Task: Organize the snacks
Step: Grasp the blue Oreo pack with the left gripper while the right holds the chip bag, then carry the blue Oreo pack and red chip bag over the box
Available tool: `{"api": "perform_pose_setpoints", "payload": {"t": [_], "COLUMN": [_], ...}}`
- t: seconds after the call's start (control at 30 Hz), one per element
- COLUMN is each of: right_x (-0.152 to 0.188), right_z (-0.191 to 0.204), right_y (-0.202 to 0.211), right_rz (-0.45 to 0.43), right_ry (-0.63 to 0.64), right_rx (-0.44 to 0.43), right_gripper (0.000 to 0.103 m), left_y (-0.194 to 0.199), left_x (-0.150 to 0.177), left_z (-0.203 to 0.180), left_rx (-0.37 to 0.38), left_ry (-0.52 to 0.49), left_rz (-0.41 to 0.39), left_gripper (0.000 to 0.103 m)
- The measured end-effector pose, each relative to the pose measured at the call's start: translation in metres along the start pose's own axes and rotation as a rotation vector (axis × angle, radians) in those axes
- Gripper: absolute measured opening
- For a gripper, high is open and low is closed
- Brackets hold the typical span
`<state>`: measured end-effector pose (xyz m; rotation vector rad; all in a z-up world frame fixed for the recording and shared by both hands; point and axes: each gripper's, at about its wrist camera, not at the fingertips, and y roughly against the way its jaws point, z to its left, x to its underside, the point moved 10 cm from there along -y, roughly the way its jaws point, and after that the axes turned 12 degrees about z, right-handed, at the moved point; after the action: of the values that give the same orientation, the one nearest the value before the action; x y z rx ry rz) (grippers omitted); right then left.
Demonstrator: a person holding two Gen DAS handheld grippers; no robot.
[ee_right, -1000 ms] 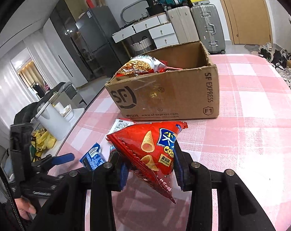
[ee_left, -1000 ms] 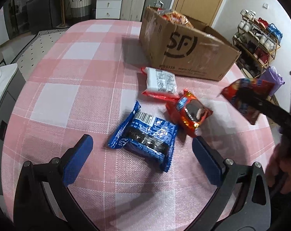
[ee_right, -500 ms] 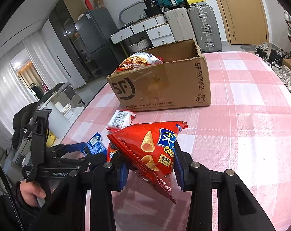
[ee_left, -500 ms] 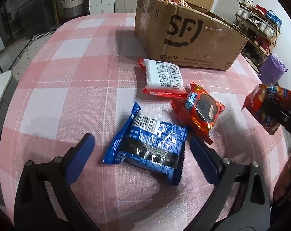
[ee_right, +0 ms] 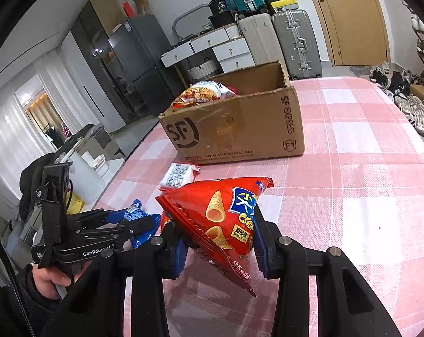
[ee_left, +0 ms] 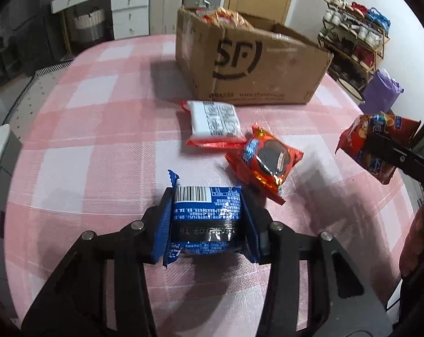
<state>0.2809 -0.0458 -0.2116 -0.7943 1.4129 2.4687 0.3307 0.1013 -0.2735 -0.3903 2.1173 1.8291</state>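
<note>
While closing — left gripper (ee_left: 206, 219) jaws around blue packet (ee_left: 206, 213).

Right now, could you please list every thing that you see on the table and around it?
cardboard box: one, brown, far side of table, snack bags inside
white packet: one, white and red, before the box
orange-red packet: one, table middle
blue packet: one, between left claw's pads
red crisps bag: one, held off the table
suitcases: several, by the door
left claw: closing on blue packet
right claw: shut on crisps bag
</note>
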Motion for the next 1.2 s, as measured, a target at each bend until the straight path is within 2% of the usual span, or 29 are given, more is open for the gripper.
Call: {"api": "perform_pose_setpoints", "payload": {"t": [0.07, 0.33, 0.47, 0.53, 0.83, 1.2], "right_x": [-0.001, -0.005, -0.010, -0.014, -0.044, -0.092], "right_z": [0.002, 0.011, 0.016, 0.019, 0.038, 0.060], "right_y": [0.004, 0.027, 0.041, 0.047, 0.084, 0.111], "right_rz": [-0.007, -0.045, -0.068, -0.077, -0.155, -0.206], "right_ry": [0.005, 0.023, 0.034, 0.045, 0.107, 0.193], "right_rx": [-0.001, -0.005, -0.006, -0.004, 0.019, 0.059], "right_gripper": [0.039, 0.039, 0.039, 0.039, 0.039, 0.039], "left_y": [0.007, 0.048, 0.070, 0.080, 0.131, 0.171], "left_x": [0.002, -0.002, -0.011, -0.019, -0.056, -0.114], "left_z": [-0.002, -0.024, -0.038, -0.044, -0.068, -0.079], "left_rx": [-0.004, 0.010, 0.046, 0.077, 0.116, 0.111], "left_ry": [-0.009, -0.050, -0.064, -0.072, -0.109, -0.131], "left_rz": [0.003, -0.068, -0.103, -0.122, -0.204, -0.257], "left_gripper": [0.042, 0.043, 0.043, 0.043, 0.043, 0.043]}}
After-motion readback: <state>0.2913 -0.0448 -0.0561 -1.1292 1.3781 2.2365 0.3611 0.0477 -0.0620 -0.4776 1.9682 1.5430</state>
